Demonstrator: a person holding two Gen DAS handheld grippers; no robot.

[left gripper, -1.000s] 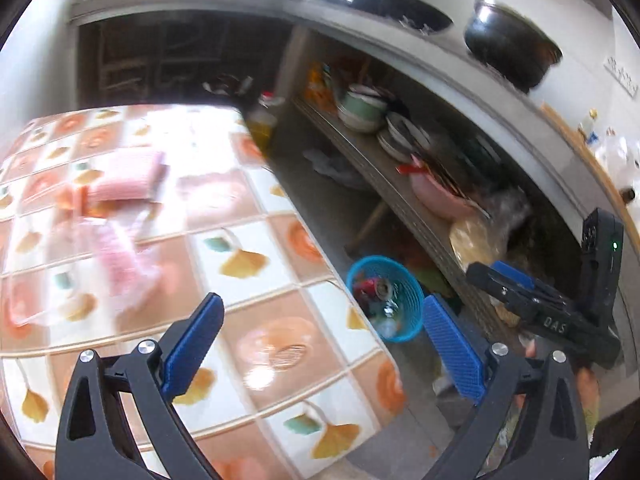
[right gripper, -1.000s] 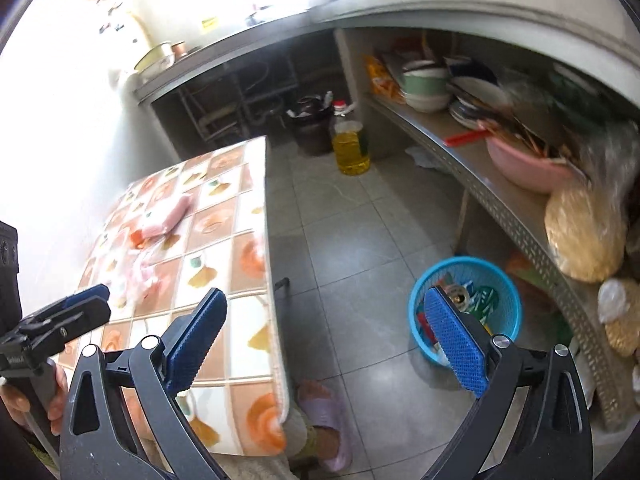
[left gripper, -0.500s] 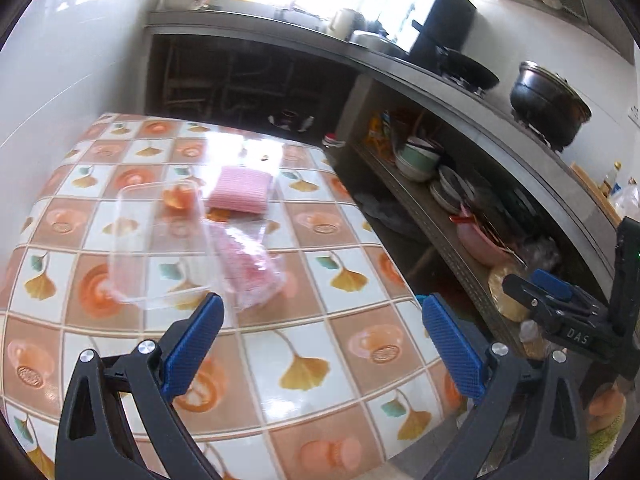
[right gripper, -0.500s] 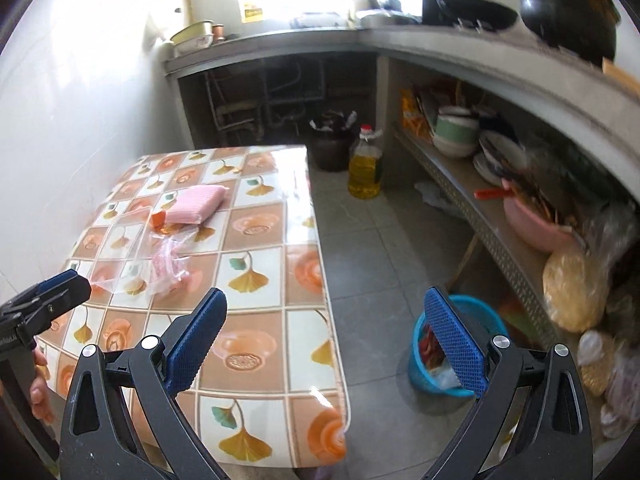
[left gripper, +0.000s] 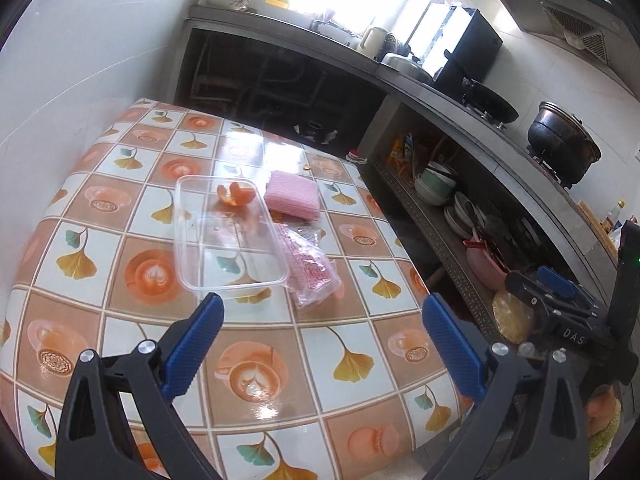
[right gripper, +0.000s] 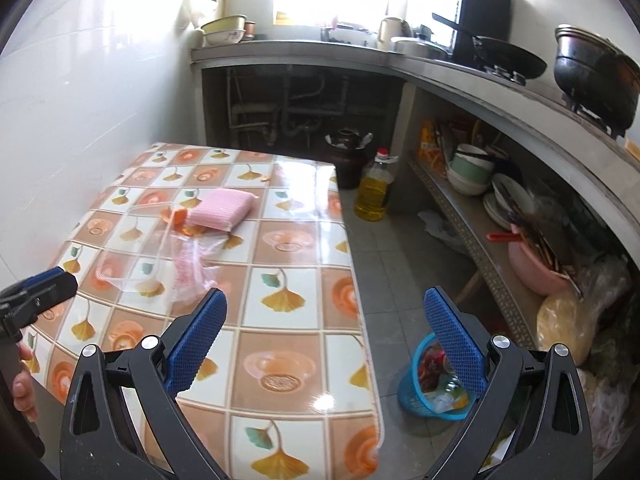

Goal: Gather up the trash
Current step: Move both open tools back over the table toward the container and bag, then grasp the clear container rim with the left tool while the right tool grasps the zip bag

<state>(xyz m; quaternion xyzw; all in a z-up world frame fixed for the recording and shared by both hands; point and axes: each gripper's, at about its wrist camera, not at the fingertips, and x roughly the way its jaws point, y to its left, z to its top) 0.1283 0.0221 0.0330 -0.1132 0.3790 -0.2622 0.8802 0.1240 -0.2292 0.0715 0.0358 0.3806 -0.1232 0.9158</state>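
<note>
Both of my wrist views have swung up from the floor and the basket toward the tabletop since a second ago, so the trash now sits squarely ahead of me. My left gripper point(left gripper: 320, 316) hangs spread wide over the near part of the table with the orange-and-white ginkgo-patterned oilcloth point(left gripper: 280, 376), holding nothing. My right gripper point(right gripper: 324, 312) is likewise spread and empty, over the table's right edge and the grey floor beside it.

On the cloth lies a clear rectangular plastic food container point(left gripper: 228, 236), empty but for a curl of orange peel point(left gripper: 237, 195) at its far end. A crumpled clear plastic bag with pink print point(left gripper: 310, 268) lies touching the container's right side, and a pink ribbed sponge cloth point(left gripper: 293, 199) sits just beyond the bag, near the peel.

Down on the floor, right of the table, stands a small blue plastic mesh waste basket point(right gripper: 416, 392) holding wrappers, partly hidden behind my right finger.
</note>
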